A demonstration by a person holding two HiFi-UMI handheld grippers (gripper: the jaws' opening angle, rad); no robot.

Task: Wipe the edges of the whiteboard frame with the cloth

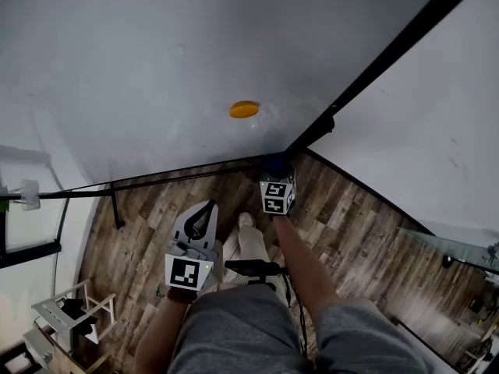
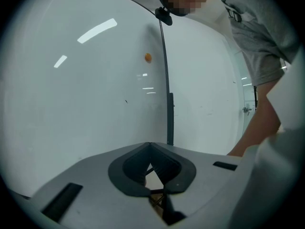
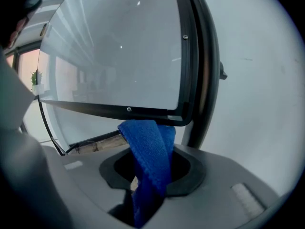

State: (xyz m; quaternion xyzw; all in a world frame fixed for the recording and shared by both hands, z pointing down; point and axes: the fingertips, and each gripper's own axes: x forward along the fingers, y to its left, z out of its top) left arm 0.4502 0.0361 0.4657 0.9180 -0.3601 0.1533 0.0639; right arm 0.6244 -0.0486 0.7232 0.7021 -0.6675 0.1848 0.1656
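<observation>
The whiteboard (image 1: 140, 45) has a thin black frame (image 1: 191, 174) whose bottom edge meets a side bar at a lower corner. My right gripper (image 1: 274, 168) is shut on a folded blue cloth (image 3: 148, 151). In the right gripper view the cloth's top presses against the frame's bottom corner (image 3: 187, 114). In the head view the cloth (image 1: 273, 162) shows only as a dark blue patch at that corner. My left gripper (image 1: 206, 207) hangs lower left, away from the board, its jaws shut with nothing between them (image 2: 150, 149). The frame's upright bar (image 2: 167, 80) stands ahead of it.
An orange magnet (image 1: 244, 109) sticks on the board above the corner. A second white panel (image 1: 421, 123) stands to the right of the black bar. Below are wood-plank floor (image 1: 351, 224), my legs, and a white rack (image 1: 69, 312) at lower left.
</observation>
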